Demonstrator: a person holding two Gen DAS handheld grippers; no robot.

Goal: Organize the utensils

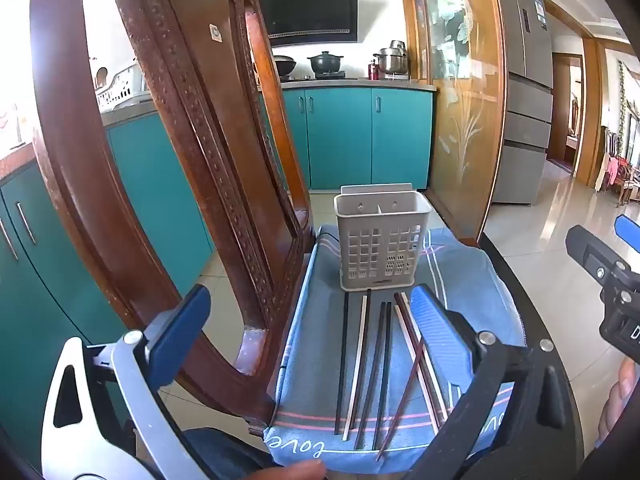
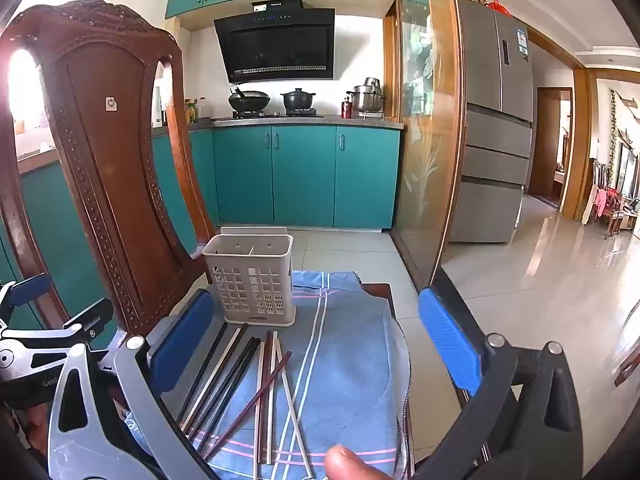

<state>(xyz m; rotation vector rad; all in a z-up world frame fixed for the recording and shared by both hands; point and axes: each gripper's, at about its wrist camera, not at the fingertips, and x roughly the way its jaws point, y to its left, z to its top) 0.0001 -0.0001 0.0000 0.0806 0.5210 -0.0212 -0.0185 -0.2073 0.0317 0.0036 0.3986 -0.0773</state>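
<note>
A: left gripper (image 1: 310, 322)?
B: jaws wide apart, nothing between the pads, tilted down a bit
A: right gripper (image 2: 316, 336)?
B: same, spread full and empty, angled slightly down; fingertip (image 2: 352, 464) visible at bottom edge

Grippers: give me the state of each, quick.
Left gripper: open, holding nothing.
Right gripper: open, holding nothing.

Bright daylight, window glare, fisheye-warped edges.
</note>
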